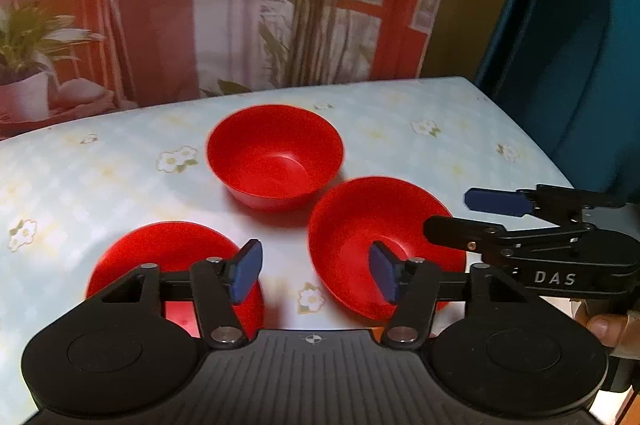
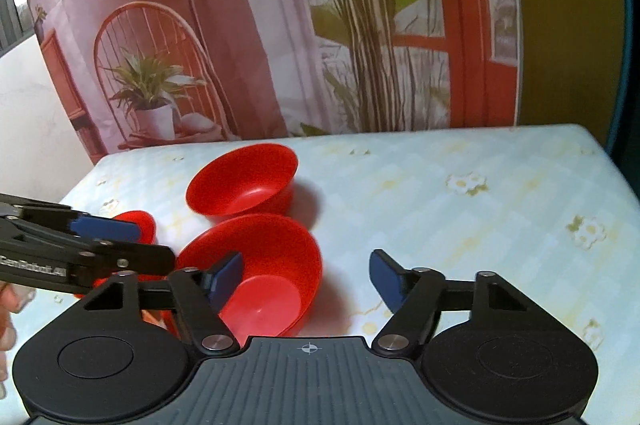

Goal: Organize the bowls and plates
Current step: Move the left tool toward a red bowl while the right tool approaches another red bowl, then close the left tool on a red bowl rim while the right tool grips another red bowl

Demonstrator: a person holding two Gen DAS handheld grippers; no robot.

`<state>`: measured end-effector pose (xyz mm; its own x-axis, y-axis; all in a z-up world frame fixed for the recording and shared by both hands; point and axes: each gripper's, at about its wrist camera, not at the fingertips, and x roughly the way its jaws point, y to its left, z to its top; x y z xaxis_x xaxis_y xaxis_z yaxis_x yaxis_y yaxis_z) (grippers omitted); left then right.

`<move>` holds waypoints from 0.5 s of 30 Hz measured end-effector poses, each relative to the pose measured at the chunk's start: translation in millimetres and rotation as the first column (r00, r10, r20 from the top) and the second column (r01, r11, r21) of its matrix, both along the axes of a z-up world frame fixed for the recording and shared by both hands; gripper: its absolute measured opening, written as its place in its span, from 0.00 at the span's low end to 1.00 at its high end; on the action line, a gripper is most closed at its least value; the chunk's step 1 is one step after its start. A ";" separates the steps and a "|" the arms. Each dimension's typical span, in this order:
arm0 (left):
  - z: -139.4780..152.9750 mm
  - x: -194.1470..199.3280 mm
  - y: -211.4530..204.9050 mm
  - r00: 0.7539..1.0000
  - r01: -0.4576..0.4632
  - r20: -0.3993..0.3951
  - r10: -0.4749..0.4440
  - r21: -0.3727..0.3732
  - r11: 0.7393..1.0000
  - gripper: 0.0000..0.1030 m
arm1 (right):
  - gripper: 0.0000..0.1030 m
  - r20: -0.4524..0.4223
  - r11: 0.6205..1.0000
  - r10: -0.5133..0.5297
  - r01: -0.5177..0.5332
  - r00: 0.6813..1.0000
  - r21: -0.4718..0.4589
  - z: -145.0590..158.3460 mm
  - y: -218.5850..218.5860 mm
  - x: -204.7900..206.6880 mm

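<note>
Three red bowls stand apart on a flowered tablecloth. In the left wrist view there is a far bowl (image 1: 275,156), a near right bowl (image 1: 374,245) and a near left bowl (image 1: 152,265). My left gripper (image 1: 314,271) is open and empty, above the gap between the two near bowls. My right gripper (image 1: 454,213) shows at the right, open, beside the near right bowl's rim. In the right wrist view my right gripper (image 2: 306,279) is open and empty, its left finger over the near bowl (image 2: 264,265). The far bowl (image 2: 244,181) lies beyond. My left gripper (image 2: 120,237) partly hides the third bowl (image 2: 138,223).
The table (image 1: 100,165) has a pale blue cloth with white flowers. A printed backdrop (image 2: 280,25) with plants and a chair hangs behind its far edge. A dark teal curtain (image 1: 568,25) hangs at the right. The cloth to the right of the bowls (image 2: 460,217) is bare.
</note>
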<state>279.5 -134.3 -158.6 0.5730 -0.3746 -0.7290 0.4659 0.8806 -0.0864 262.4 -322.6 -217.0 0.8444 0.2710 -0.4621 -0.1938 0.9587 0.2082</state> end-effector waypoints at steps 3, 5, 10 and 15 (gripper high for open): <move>-4.4 1.7 -5.3 1.000 0.015 -0.018 -0.015 0.011 1.000 0.54 | 0.53 -0.016 1.000 -0.006 0.006 1.000 0.016 -5.2 0.9 -3.0; -7.1 4.2 -6.7 0.999 0.021 -0.034 -0.021 0.013 1.000 0.52 | 0.50 -0.029 0.999 -0.003 0.004 1.000 0.033 -8.4 0.9 -4.5; -16.0 9.7 -7.7 0.997 0.011 -0.076 -0.011 0.000 1.000 0.52 | 0.46 -0.051 0.998 -0.007 0.010 0.999 0.067 -14.3 -0.3 -7.3; -21.6 14.2 -10.5 0.995 0.018 -0.100 -0.020 -0.016 1.000 0.32 | 0.39 -0.069 0.995 -0.020 0.027 0.997 0.097 -19.8 -3.1 -6.4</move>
